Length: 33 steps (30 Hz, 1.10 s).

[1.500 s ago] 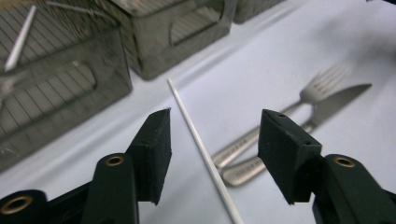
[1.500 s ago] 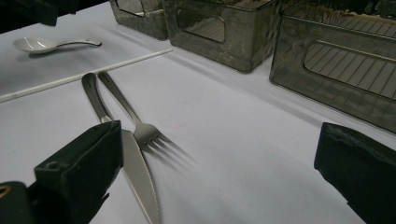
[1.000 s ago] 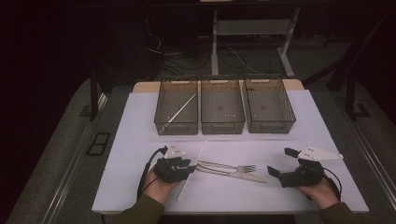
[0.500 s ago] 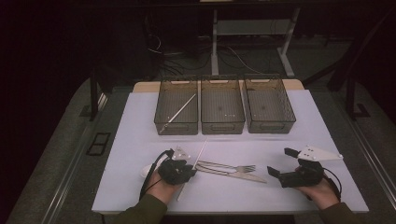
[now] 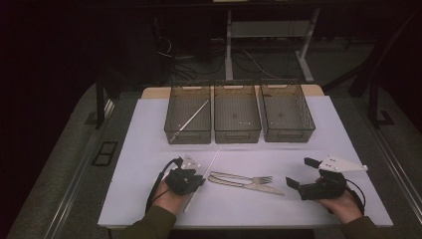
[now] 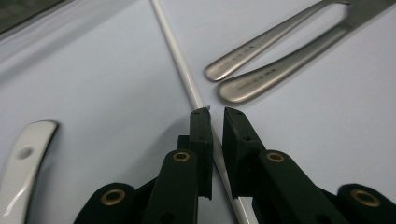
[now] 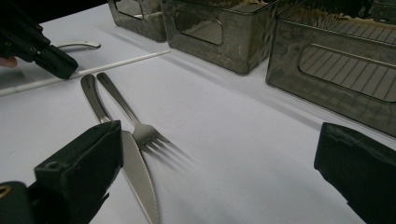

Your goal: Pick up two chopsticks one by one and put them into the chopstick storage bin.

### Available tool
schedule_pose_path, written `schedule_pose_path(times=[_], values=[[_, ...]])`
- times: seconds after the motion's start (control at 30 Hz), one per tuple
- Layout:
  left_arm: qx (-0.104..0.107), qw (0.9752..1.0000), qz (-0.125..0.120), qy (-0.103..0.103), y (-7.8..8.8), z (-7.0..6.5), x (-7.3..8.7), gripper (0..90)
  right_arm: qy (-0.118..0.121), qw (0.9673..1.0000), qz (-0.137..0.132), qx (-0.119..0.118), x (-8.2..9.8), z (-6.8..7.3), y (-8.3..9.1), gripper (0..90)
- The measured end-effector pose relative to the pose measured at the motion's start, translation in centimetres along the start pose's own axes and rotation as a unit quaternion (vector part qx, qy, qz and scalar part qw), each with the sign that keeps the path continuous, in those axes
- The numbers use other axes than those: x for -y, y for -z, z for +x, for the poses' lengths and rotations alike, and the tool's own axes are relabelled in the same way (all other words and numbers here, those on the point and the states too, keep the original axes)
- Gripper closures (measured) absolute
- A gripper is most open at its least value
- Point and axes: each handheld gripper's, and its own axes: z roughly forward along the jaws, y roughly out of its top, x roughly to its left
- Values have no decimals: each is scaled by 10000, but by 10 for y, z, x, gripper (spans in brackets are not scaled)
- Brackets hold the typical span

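On the white tabletop (image 5: 149, 144), in front of three mesh bins (image 5: 237, 112), lie one fork (image 5: 246, 178), one knife (image 5: 254, 186) and one white chopstick (image 6: 180, 56), the left gripper (image 6: 215, 112) having just closed its jaws around the chopstick just left of the fork, while the right gripper (image 5: 299, 172) holds its jaws spread, empty, right of the fork.
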Motion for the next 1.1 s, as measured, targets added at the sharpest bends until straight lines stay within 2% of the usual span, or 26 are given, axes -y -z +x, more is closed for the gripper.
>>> schedule_pose_path(times=[0.1, 0.23, 0.37, 0.6, 0.67, 0.93, 1.1], values=[[-147, 9999, 40, 10, 2, 5, 1, 816, 8, 10000, -3, -14, 0, 0, 0, 14], [-166, 9997, 12, 174, 3, 11, 4, 819, 3, 10000, -1, -6, 0, 0, 0, 14], [-235, 9994, -77, 248, 2, 9, 7, 814, 14, 10000, 9, 1, 0, 0, -1, 14], [-171, 9984, -163, 519, 1, 10, 7, 838, 27, 10000, 8, -11, 0, 1, -1, 14], [-164, 9989, -111, 419, 1, 11, 6, 840, 22, 10000, 4, -16, 0, 1, 0, 14], [-120, 9992, -181, 331, 3, 10, 5, 841, 19, 10000, 7, -25, 0, 0, -1, 14], [-77, 9987, -367, 337, 8, 10, 3, 841, 23, 10000, -13, -19, -1, 0, 0, 14]])
